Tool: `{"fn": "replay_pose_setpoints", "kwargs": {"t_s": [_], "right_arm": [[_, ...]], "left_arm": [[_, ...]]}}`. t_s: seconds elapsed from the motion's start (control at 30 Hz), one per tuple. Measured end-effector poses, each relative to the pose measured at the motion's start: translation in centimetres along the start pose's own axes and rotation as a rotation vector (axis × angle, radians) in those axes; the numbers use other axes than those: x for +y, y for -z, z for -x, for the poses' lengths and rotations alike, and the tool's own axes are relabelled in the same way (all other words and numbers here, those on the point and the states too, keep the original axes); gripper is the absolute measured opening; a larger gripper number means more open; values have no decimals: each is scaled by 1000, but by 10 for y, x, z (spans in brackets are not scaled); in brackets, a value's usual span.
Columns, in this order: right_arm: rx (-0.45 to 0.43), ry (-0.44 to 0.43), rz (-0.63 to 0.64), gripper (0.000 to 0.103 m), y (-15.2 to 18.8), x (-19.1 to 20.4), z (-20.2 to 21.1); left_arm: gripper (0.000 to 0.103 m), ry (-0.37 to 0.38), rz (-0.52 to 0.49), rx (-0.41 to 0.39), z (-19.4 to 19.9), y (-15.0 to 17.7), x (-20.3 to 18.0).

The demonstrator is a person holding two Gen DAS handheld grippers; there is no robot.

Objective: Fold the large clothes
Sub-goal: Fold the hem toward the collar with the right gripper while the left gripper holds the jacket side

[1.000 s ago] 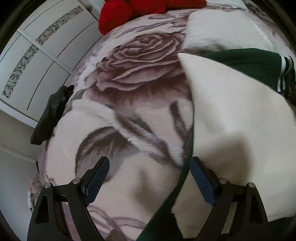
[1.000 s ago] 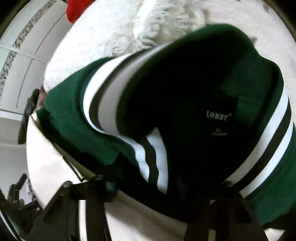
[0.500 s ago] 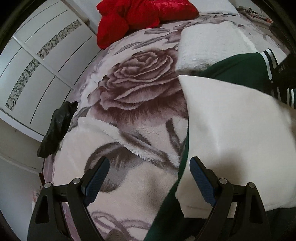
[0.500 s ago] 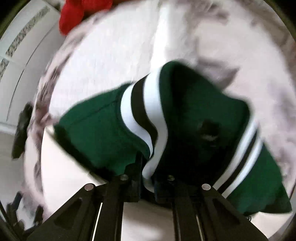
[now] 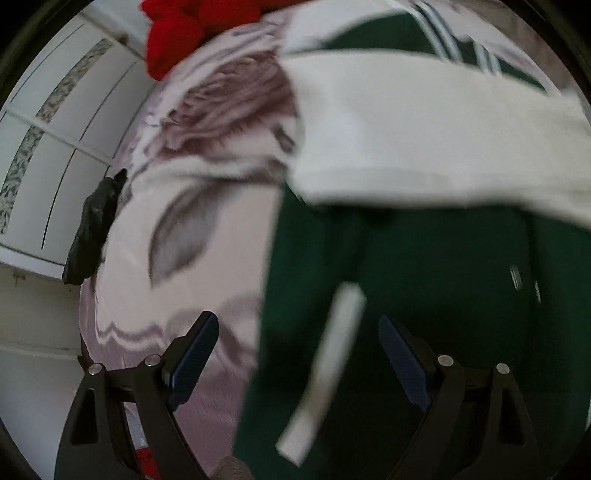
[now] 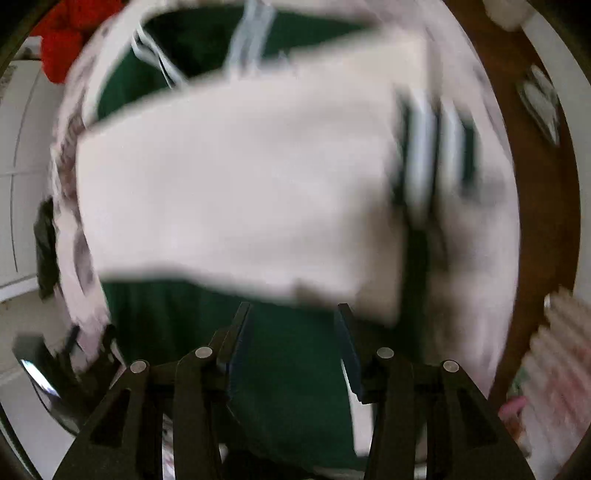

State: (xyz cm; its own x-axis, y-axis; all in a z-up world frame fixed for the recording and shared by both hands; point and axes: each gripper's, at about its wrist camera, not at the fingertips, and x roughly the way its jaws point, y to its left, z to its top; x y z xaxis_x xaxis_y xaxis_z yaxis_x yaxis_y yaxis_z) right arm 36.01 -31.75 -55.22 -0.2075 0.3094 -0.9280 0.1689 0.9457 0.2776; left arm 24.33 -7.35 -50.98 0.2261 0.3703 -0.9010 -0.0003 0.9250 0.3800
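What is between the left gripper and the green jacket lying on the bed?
Nothing visible. The left gripper hangs open directly above the green jacket, with only air in the gap. The jacket's white sleeve lies folded across the body further up, not in the way.

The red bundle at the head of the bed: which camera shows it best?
The left wrist view: the red bundle sits fairly sharp beyond the rose blanket. The right wrist view catches only a blurred red patch in its corner.
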Motion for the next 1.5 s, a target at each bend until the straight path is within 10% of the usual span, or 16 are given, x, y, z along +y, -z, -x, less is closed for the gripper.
{"fn": "replay_pose_setpoints", "kwargs": {"t_s": [0.13,0.17,0.2,0.23,0.33,0.5,0.83,0.9,1.07,1.33,1.5], "right_arm": [[5,123,-72,47,58,-72,-42],[-11,172,-100,37,63,-91,-47],[-20,182,-135,4,69,-115,-52],[-8,164,-159,0,71,-128,-55],[29,-6,-158,8,78,-142,-47],[-46,-14,3,47,70,-131,-28],[-152,-18,109,45,18,-109,-50],[-217,0,76,10,10,-115,-42],[-192,-62,-160,8,12,-179,-47],[-118,-5,33,11,-9,-138,-61],[-232,42,12,6,0,-147,-59]], "left_arm": [[89,-24,-46,29,5,36,-33],[89,-37,-47,32,6,42,-37],[89,-60,-44,39,7,50,-43],[89,-81,-34,54,7,58,-48],[89,-134,11,103,7,78,-54],[89,-206,118,176,16,104,-57],[89,-257,118,123,37,102,-92],[89,-263,104,108,38,99,-98],[89,-273,76,110,31,97,-116],[89,-270,82,109,24,95,-127],[89,-287,64,99,23,97,-130]]}}
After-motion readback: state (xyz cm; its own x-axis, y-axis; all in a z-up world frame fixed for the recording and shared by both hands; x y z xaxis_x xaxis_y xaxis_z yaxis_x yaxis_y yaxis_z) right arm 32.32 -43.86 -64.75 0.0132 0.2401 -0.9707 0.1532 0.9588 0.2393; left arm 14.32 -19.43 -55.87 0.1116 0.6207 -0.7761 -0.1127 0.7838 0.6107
